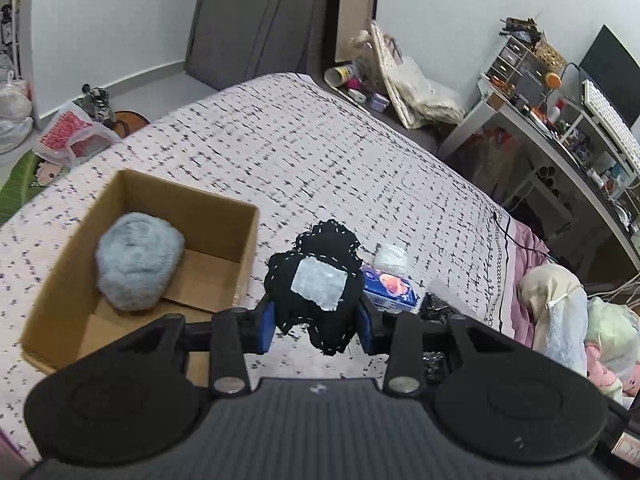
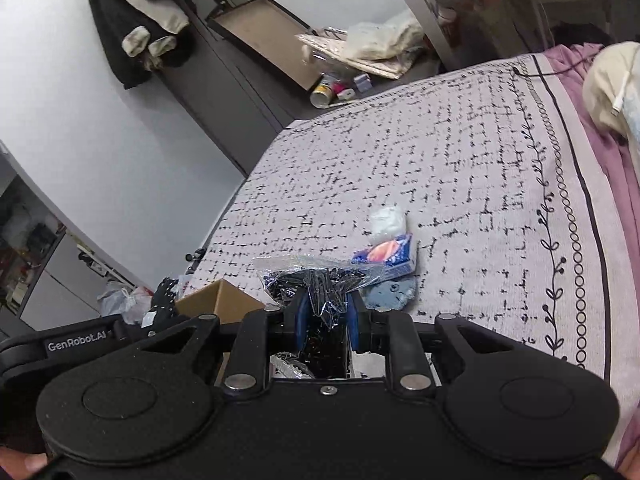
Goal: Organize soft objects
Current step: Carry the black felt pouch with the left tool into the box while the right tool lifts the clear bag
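The left gripper (image 1: 316,322) is holding a black knitted bundle (image 1: 320,280) with a pale patch on its face, its blue-padded jaws closed partway and pinching the fabric from both sides, so the bundle is hanging off the bedspread (image 1: 320,152) rather than lying on it. The relation that matters for the coming move is sideways: the cardboard box (image 1: 236,248) is sitting on the bed just to the left of the jaws, its near right wall close beside the left finger, and the bundle is still outside that wall. A grey fluffy ball (image 1: 138,260) is already resting inside the box toward its left half, leaving the bare floor on the right side, nearest the bundle, as the likeliest landing spot. The carry therefore looks like a short shift leftward over the wall, and the left gripper is clearly the nearer one for it.

The right gripper (image 2: 327,316) is gripping a clear plastic bag (image 2: 320,276) of small dark pieces, jaws pressed in on its crinkled neck. From its view the box shows only as a corner at the lower left, farther off, with the left tool lying between. Ahead of both grippers, a blue tissue pack (image 2: 388,258), a white crumpled wad (image 2: 387,220) and a blue-grey cloth (image 2: 394,294) are lying on the bedspread, not yet in the box.
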{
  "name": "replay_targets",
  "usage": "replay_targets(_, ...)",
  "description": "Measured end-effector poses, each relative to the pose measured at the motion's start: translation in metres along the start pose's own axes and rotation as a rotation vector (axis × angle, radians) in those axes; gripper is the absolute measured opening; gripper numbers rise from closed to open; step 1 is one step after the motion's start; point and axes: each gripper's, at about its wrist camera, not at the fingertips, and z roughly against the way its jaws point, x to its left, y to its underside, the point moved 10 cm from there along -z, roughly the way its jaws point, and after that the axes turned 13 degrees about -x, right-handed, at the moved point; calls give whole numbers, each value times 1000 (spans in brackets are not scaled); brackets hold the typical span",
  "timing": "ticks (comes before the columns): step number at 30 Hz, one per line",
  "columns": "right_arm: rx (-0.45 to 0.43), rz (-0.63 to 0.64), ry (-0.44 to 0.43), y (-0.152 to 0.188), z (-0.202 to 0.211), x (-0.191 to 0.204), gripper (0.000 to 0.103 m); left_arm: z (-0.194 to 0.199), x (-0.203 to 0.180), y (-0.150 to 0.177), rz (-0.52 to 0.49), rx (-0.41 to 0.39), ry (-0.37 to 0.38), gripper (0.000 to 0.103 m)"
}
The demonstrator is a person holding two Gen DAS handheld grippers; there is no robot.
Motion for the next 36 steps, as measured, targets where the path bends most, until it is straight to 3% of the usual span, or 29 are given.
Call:
replay_targets(17,-12,68,-63,1,2,33,20,26,62,-20,62,-37,-85,39)
replay_targets(36,1,180,-85,21,-18,84,20,13,136,-13,196,18,-162,40)
